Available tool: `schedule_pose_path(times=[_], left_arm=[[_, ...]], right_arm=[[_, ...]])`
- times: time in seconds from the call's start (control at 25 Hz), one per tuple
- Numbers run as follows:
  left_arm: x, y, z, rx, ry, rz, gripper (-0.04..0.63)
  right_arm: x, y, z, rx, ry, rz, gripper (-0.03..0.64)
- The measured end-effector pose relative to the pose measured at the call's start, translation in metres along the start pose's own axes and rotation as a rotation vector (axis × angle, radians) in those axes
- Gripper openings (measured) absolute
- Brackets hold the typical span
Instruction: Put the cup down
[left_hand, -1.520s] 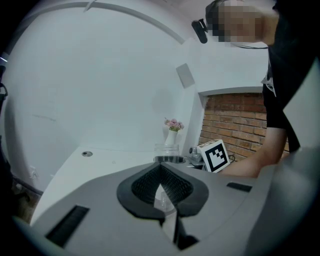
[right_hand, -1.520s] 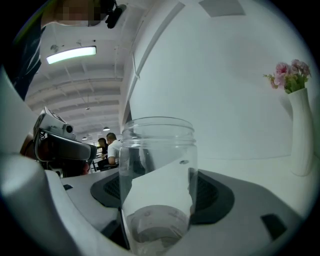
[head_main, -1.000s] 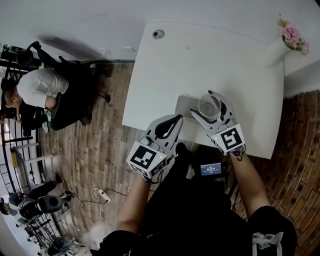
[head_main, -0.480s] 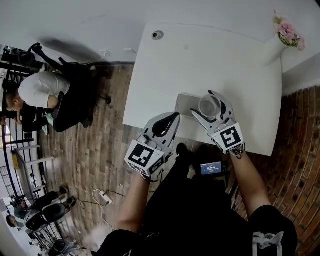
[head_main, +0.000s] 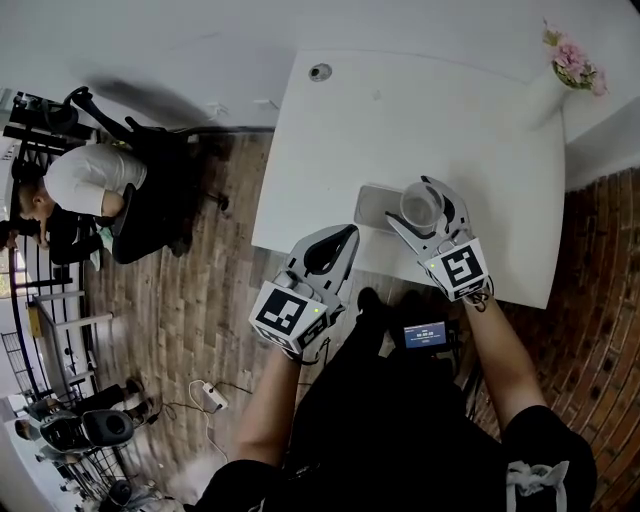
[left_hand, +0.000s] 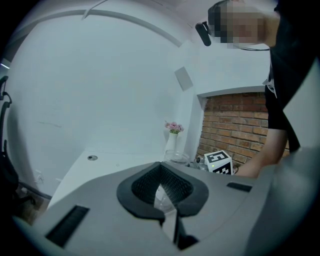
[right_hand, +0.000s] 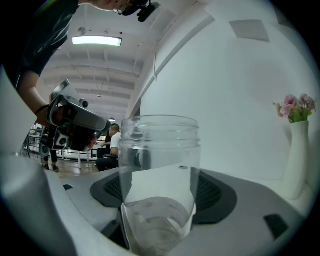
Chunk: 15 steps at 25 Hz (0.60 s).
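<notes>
A clear, empty glass cup (head_main: 420, 209) stands upright between the jaws of my right gripper (head_main: 411, 204), which is shut on it over the near part of the white table (head_main: 470, 130). In the right gripper view the cup (right_hand: 160, 175) fills the middle, with the right gripper (right_hand: 161, 205) clamped on its lower part. I cannot tell whether its base touches the table. My left gripper (head_main: 340, 240) hangs just off the table's front edge, to the left of the cup. In the left gripper view the left gripper (left_hand: 161, 189) has its pads together and nothing held.
A flat grey square tray (head_main: 375, 206) lies on the table just left of and under the cup. A white vase of pink flowers (head_main: 562, 72) stands at the far right corner. A cable hole (head_main: 320, 72) is at the far left. A person (head_main: 85, 185) sits on the floor side, left.
The cup and right gripper have hardly moved over the grey tray. The left gripper stays by the table edge. The seated person at the left has shifted a little.
</notes>
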<state>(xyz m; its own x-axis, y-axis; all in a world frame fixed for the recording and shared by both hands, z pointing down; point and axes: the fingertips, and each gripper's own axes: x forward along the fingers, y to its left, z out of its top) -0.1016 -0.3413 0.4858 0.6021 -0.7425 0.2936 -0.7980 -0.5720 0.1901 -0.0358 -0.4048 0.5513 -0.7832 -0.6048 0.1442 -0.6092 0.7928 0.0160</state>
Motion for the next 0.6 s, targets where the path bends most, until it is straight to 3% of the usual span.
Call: schedule_pose_path(times=[0.6], left_arm=[[-0.018,0.0,-0.006,0.014,-0.008,0.027,0.008]], right_arm=[[-0.045,-0.01,0.018,0.07,-0.012,-0.057,0.364]])
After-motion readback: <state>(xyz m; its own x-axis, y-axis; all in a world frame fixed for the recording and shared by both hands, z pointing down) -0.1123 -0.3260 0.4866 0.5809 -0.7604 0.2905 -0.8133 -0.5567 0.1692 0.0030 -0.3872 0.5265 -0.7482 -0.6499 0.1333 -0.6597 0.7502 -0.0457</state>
